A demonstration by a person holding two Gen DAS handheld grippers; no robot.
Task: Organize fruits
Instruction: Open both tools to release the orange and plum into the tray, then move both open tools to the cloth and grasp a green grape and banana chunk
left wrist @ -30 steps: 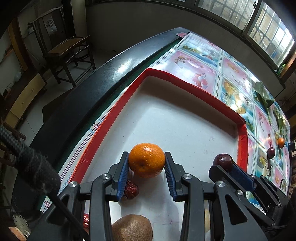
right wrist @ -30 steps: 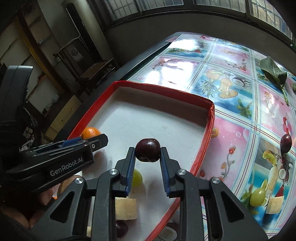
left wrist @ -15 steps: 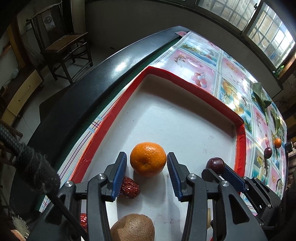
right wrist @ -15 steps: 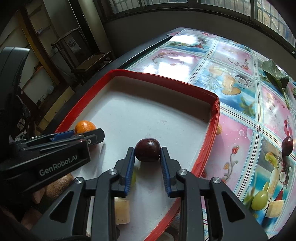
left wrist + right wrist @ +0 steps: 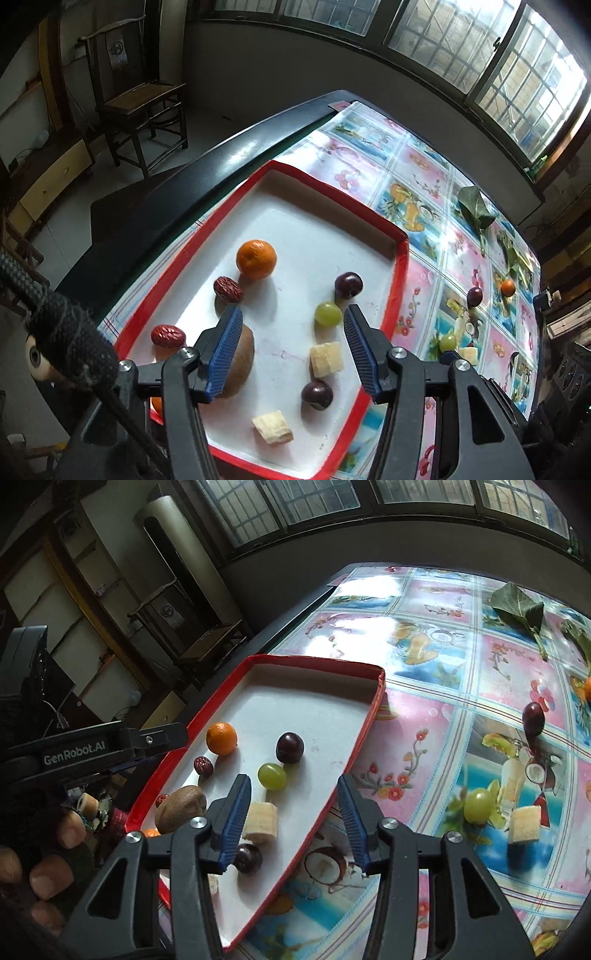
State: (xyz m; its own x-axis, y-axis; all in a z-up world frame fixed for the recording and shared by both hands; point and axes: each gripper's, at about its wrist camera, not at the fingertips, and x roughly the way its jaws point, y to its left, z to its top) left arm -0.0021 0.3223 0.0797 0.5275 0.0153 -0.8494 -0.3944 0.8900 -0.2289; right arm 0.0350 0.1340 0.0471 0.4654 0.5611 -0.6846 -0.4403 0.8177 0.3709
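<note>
Fruit fills our left wrist view: the orange (image 5: 256, 264) and dark plum (image 5: 348, 285) lie loose in the red-rimmed tray (image 5: 394, 310), while our left gripper (image 5: 291, 345) hangs above, jaws opening with nothing between them. We should lift clear without brushing the green grape (image 5: 328, 313).

From the right wrist, our right gripper (image 5: 292, 821) is also opening and empty, above the tray's edge. A second plum (image 5: 533, 719), grape (image 5: 478, 805) and banana piece (image 5: 525, 824) wait on the tablecloth (image 5: 424, 709); we'd centre the jaws around one before closing.
</note>
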